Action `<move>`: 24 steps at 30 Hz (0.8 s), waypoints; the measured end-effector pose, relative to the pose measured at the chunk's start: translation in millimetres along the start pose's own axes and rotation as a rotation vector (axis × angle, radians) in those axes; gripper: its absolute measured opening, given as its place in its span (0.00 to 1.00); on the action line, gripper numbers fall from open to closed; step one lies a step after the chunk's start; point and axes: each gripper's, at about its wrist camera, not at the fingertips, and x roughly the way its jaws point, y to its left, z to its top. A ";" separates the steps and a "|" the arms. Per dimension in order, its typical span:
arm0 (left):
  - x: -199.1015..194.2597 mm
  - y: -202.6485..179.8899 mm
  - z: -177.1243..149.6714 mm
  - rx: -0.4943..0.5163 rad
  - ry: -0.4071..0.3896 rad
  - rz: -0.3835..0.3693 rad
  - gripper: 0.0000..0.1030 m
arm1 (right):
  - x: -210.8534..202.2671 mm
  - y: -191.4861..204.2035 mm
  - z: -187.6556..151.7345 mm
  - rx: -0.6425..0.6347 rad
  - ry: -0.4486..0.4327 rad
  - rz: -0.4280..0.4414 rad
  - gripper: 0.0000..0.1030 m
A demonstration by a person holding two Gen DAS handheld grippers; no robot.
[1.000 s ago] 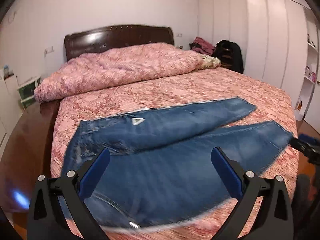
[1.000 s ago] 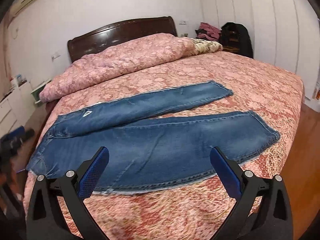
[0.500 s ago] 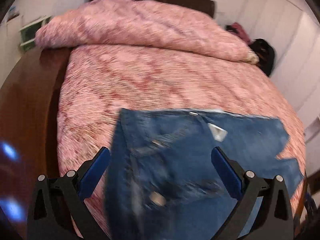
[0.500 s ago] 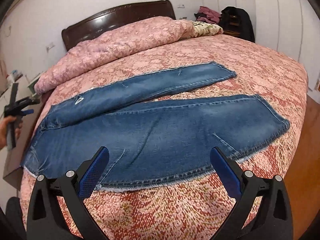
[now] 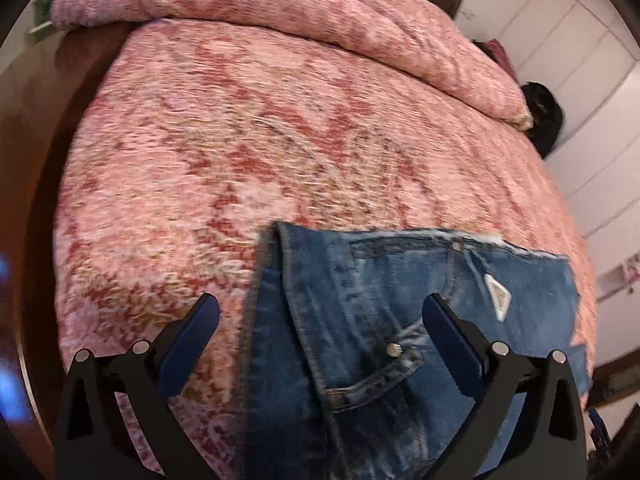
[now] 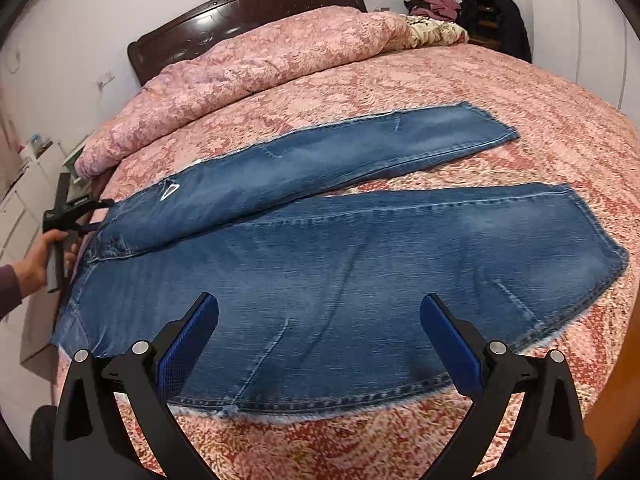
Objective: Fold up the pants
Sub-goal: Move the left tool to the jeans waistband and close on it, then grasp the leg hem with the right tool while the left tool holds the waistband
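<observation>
Blue jeans lie flat on the pink bed, waist at the left, two legs spread toward the right. My right gripper is open and empty, hovering over the near leg close to its lower seam. My left gripper is open and empty, just above the waistband corner, with the pocket and a white triangle label between and beside its fingers. In the right wrist view the left gripper shows in a hand at the waist end.
A rolled pink duvet lies along the dark headboard. Clothes and a black bag sit at the far right corner. White wardrobe doors stand to the right. The dark wooden bed frame runs along the left.
My left gripper has swung from over the whole jeans down and left to the waistband corner. My right gripper has moved closer and lower over the near leg.
</observation>
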 end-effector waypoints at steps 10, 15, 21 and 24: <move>0.6 14.4 3.8 -0.034 0.098 -0.082 0.25 | 2.2 5.9 0.6 0.015 0.016 0.053 0.97; 8.7 11.8 6.1 -0.065 0.119 -0.069 0.46 | 5.7 -3.6 7.0 0.050 0.023 0.067 0.97; 23.4 -37.4 1.0 0.075 0.127 0.013 0.92 | 4.4 -32.1 31.9 0.075 0.001 0.107 0.97; 17.8 -33.5 1.9 0.032 0.110 0.062 0.62 | 2.5 -65.9 55.5 0.124 -0.017 0.137 0.97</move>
